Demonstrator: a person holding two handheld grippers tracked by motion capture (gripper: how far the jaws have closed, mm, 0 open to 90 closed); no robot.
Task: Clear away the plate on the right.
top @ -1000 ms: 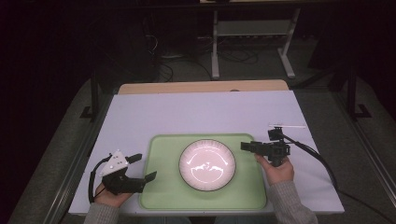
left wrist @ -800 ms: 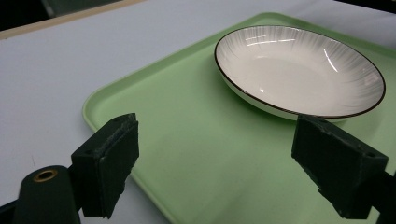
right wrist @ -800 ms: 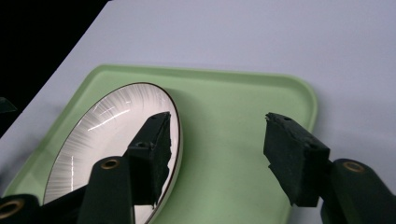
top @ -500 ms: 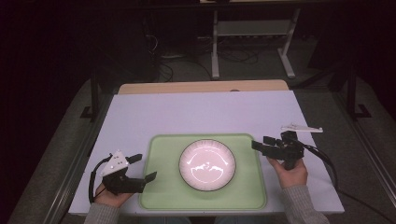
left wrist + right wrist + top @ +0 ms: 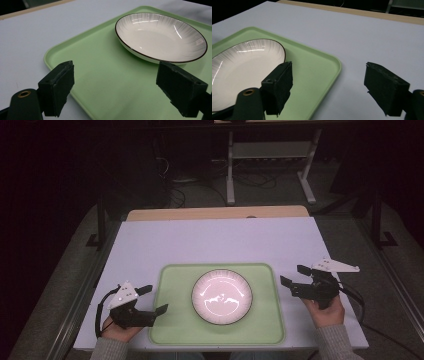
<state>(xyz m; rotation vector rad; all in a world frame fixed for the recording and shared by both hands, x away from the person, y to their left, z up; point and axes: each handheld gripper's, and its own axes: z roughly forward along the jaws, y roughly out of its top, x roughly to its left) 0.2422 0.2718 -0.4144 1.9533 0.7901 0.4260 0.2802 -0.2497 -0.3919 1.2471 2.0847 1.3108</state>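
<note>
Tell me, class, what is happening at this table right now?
A person sits at a white table with a pair of tongs in each hand. A white plate lies on a green tray in front of them. The left tongs hover open over the tray's left edge, gripping nothing. The right tongs are off the tray's right side over the table; their jaws have just been opening, with nothing between them. Neither pair touches the plate.

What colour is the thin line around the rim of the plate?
Dark brown, nearly black, around the white plate; the left gripper view shows it best.
</note>
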